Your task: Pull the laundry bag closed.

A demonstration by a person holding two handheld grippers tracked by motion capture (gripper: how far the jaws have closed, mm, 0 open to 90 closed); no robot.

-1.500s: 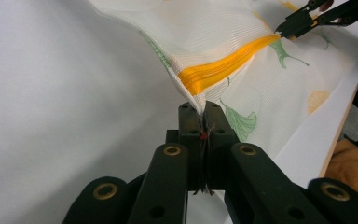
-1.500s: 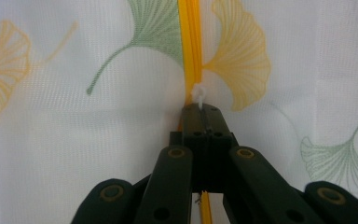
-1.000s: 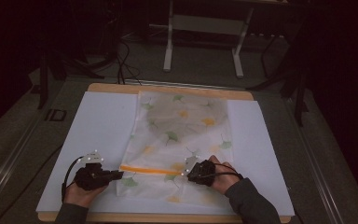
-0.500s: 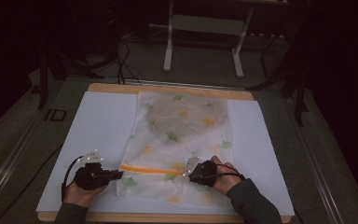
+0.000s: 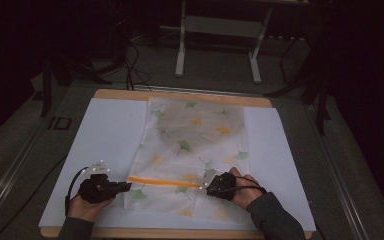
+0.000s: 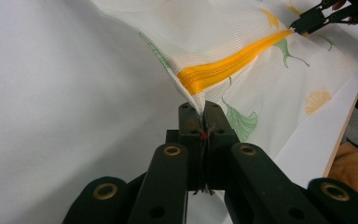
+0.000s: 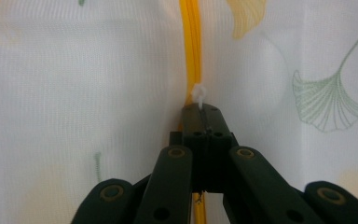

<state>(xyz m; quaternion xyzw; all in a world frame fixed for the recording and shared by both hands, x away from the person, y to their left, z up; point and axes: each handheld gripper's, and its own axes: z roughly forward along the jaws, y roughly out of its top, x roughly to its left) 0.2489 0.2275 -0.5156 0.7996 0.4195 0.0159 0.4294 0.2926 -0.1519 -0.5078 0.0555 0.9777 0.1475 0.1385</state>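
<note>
On the white sheet that covers the wooden table, a thin mesh laundry bag printed with green and yellow ginkgo leaves lies flat in front of you, its long side running away from you. Across its near end runs an orange zipper, and you hold both ends of that line. Your left gripper has its jaws closed tight on the bag's left edge, right where the zipper ends; the left gripper view shows the fabric pinched and lifted into a small peak at the jaw tips, with the orange zipper stretching away towards your other tool. Your right gripper sits at the other end of the zipper, near the bag's middle, jaws closed on a small white pull tab that pokes out from between the tips, the orange zipper running straight ahead of it. Both hands rest low near the table's front edge.
</note>
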